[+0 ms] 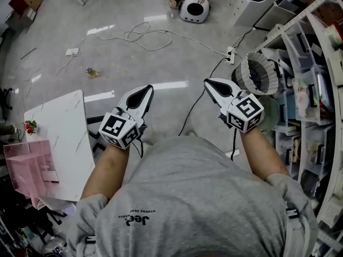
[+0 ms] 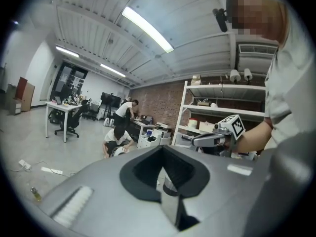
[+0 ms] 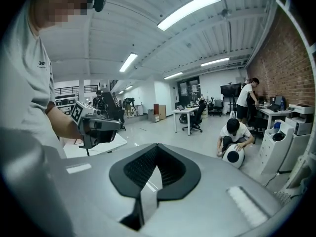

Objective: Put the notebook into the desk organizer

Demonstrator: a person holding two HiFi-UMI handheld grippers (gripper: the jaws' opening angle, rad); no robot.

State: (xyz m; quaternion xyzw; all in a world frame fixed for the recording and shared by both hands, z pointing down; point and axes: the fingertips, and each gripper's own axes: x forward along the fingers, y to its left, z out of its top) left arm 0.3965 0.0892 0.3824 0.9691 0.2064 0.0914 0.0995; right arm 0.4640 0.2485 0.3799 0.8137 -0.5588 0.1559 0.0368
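Note:
A pink desk organizer (image 1: 27,167) stands at the near left end of a white marble-look table (image 1: 61,135), low on the left of the head view. No notebook shows in any view. My left gripper (image 1: 148,88) is held up in front of my chest, above the floor and right of the table, jaws shut with nothing in them. My right gripper (image 1: 208,82) hangs level with it, also shut and empty. The left gripper view shows its own closed jaws (image 2: 162,151) and the right gripper (image 2: 217,138) beyond. The right gripper view shows its closed jaws (image 3: 157,148), the left gripper (image 3: 96,125) and the table (image 3: 101,143).
Shelving with boxes (image 1: 311,90) runs along the right, with a round ribbed white thing (image 1: 260,74) beside it. White cables (image 1: 144,36) and a black cord (image 1: 198,100) cross the floor. A person crouches over a white round device (image 1: 194,8) at the far end. Small red flowers (image 1: 29,126) sit by the organizer.

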